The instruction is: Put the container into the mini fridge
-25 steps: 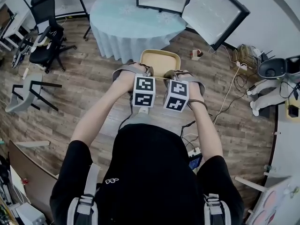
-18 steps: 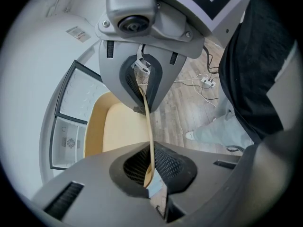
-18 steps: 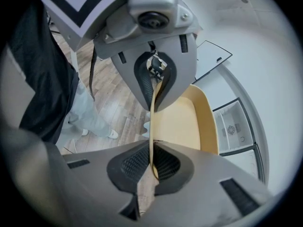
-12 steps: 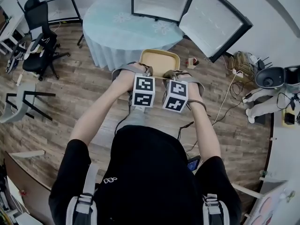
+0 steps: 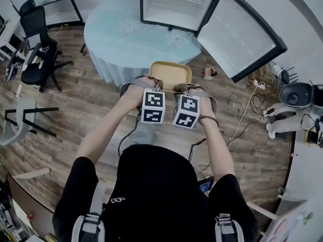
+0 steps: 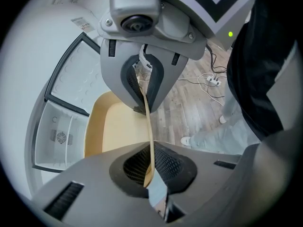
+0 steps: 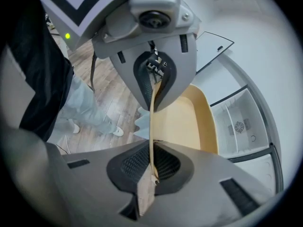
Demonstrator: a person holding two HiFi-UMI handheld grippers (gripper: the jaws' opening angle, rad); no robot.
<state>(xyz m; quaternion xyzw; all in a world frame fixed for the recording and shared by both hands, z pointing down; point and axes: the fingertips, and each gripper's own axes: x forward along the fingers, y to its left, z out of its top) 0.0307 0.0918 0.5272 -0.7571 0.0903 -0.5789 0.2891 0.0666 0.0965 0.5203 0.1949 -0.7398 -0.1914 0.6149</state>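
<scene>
Both grippers hold a shallow beige container [image 5: 171,73] by its near rim, out in front of the person. My left gripper [image 5: 156,88] is shut on the rim's left part and my right gripper [image 5: 181,89] on its right part. In the left gripper view the thin rim runs between the pads of the left gripper [image 6: 147,126], with the container [image 6: 111,126] beyond. The right gripper [image 7: 151,131] pinches the rim likewise, the container [image 7: 187,119] beyond it. The mini fridge [image 5: 177,4] stands open on a round table [image 5: 131,39], its door [image 5: 242,37] swung to the right.
The table's light blue cloth hangs to the floor just ahead of the container. An office chair [image 5: 35,59] and a tipped grey chair [image 5: 17,120] are at the left. Cables and a power strip [image 5: 260,83] lie on the wood floor at the right.
The person has stepped forward with the container: the table and open fridge now sit nearer and larger in view. Both grips on the rim are unchanged.
</scene>
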